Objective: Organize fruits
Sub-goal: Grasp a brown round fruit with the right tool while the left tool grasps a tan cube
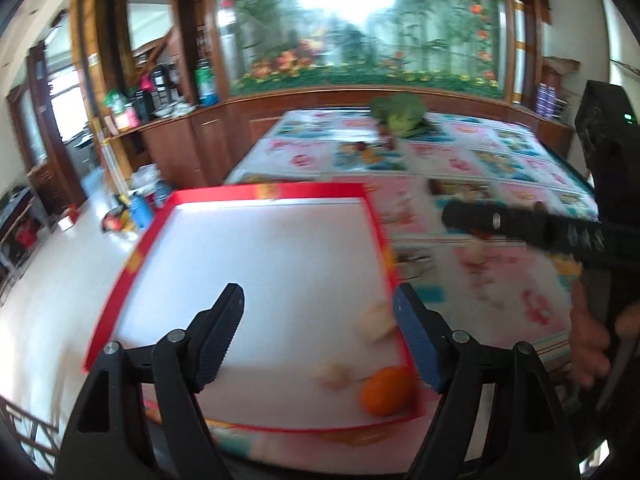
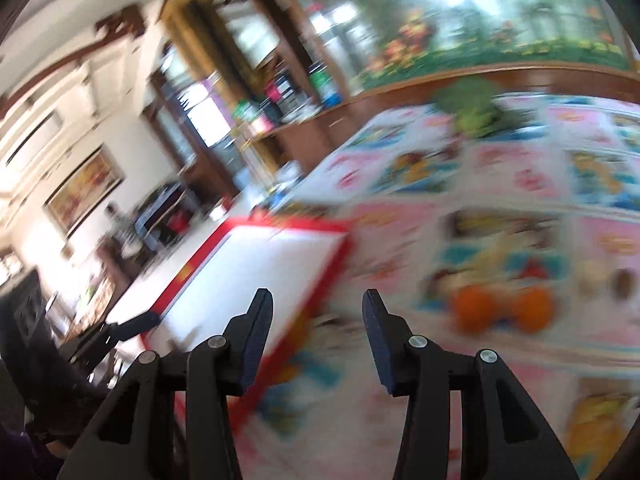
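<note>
A red-rimmed white tray point(image 1: 256, 264) lies on the patterned tablecloth. In its near right corner sit an orange point(image 1: 385, 390) and two pale, blurred fruits point(image 1: 332, 374) point(image 1: 376, 320). My left gripper point(image 1: 318, 312) is open and empty above the tray's near part. In the right wrist view the tray point(image 2: 256, 272) is at left, and two oranges point(image 2: 476, 312) point(image 2: 534, 310) lie on the cloth at right. My right gripper point(image 2: 318, 312) is open and empty above the cloth beside the tray's right rim. It also shows in the left wrist view as a dark finger point(image 1: 516, 224).
A green broccoli point(image 1: 400, 114) lies at the table's far end, blurred in the right wrist view point(image 2: 472, 108). Small pale and dark fruits point(image 2: 612, 278) lie right of the oranges. A wooden sideboard with bottles point(image 1: 160, 92) stands far left. The right wrist view is strongly motion-blurred.
</note>
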The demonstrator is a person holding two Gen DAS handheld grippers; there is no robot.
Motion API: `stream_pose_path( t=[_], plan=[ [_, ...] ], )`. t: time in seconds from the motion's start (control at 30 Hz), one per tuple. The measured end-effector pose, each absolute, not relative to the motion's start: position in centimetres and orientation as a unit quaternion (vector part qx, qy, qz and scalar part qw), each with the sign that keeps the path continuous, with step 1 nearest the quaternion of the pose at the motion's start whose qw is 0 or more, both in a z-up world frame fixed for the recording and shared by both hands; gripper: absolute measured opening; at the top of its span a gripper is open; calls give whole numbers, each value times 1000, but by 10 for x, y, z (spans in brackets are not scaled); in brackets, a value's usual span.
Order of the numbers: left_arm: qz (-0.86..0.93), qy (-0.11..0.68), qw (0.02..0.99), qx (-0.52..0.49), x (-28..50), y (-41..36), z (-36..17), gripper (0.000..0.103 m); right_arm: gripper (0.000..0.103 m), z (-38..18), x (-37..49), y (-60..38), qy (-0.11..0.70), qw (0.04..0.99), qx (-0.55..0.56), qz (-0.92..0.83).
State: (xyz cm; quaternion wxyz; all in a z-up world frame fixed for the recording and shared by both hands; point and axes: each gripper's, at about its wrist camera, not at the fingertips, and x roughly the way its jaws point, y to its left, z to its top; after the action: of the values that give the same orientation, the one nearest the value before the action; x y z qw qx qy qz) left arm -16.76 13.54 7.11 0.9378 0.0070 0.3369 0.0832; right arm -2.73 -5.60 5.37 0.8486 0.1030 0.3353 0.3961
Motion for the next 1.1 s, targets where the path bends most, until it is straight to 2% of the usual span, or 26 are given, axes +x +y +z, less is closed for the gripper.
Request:
stream_pose_path(
  t=[0.17, 0.37, 0.73, 0.83, 1.0, 1.1],
  plan=[
    [31, 351, 936, 11, -144, 99, 72, 78, 46, 54, 2, -139, 314, 894, 128, 292],
    [-6, 374, 927, 17, -116, 61, 59, 78, 46, 46, 31, -201, 329, 904, 161, 219],
    [-20, 414, 910, 19, -69, 39, 28, 77, 47, 21, 45, -191, 379, 895, 96, 216],
    [-27, 425, 905, 9, -64, 41, 24, 72, 47, 17, 47, -181, 386, 897, 64, 207],
    [-38, 434, 900, 10, -59, 38, 21, 71, 47, 11, 50, -176, 401, 894, 47, 195],
    [-43, 446, 894, -1, -52, 38, 19, 67, 46, 9, 52, -175, 409, 891, 44, 192]
  ],
)
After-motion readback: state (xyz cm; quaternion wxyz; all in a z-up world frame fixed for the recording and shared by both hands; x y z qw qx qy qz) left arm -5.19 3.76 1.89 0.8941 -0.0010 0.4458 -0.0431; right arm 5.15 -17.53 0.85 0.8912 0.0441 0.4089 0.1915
